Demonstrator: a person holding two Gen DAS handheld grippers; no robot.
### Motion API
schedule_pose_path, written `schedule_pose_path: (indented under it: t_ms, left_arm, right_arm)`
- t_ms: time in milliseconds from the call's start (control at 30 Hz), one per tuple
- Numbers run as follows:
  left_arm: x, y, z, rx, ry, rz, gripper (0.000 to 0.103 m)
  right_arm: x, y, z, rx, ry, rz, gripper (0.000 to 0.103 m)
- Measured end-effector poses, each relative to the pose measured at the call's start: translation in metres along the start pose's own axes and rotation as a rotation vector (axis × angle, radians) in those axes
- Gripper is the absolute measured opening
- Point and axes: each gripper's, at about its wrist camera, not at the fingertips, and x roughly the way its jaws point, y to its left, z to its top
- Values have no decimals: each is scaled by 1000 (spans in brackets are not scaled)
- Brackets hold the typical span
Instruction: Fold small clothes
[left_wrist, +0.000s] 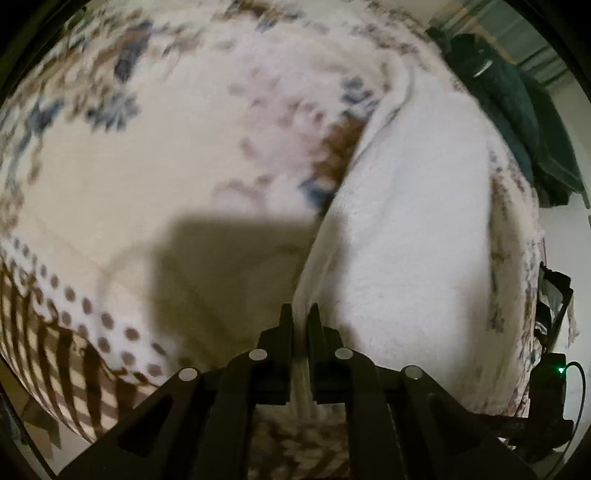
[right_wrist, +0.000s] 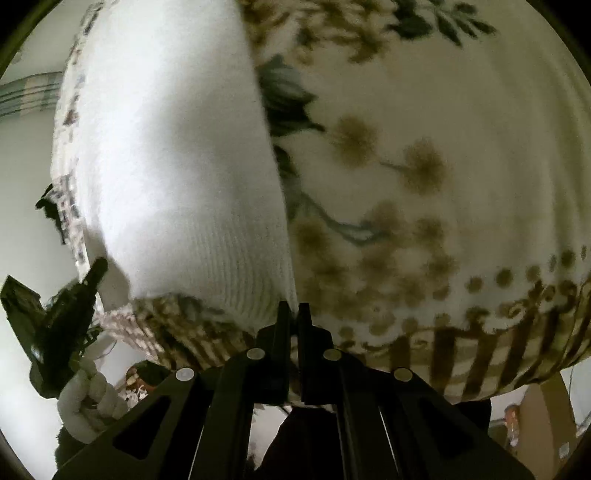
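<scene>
I have both tongs pinched on the white knit garment (left_wrist: 406, 221), which lies on the flowered blanket (left_wrist: 147, 184). My left tongs (left_wrist: 298, 314) are nearly closed on a bunched fold of its edge, my right tongs (right_wrist: 293, 312) nearly closed on its ribbed hem (right_wrist: 236, 273). The knit looks soft, light and limp, so I judge it will sag between grips; the hem and edges are the firmest places to hold, near the blanket's dotted border (right_wrist: 517, 280)
</scene>
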Motion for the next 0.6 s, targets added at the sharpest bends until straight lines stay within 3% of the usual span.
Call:
schedule_pose_path:
  t_ms: [167, 200, 233, 267, 300, 333, 467, 600]
  left_arm:
    - [8, -3, 15, 16, 89, -44, 10]
    - [4, -6, 19, 27, 98, -35, 11]
    - [-2, -11, 24, 41, 102, -20, 23]
    - [-9, -17, 34, 62, 98, -11, 42]
    - [-13, -22, 42, 76, 88, -12, 53]
    - [-19, -29, 57, 92, 61, -30, 64]
    - [-19, -63, 132, 115, -32, -172, 64]
    - [11, -111, 214, 167, -101, -244, 64]
  right_arm:
    - [24, 28, 21, -80, 30, -77, 5]
    - [22, 31, 27, -94, 53, -76, 15]
    - [21, 31, 33, -91, 84, -70, 28]
    - [17, 28, 40, -75, 131, -33, 36]
    - [10, 24, 47, -55, 156, 4, 53]
    - [2, 21, 54, -42, 155, 22, 62]
    - [-45, 22, 108, -32, 50, 24, 62]
    - [-83, 40, 194, -16, -131, 52, 62]
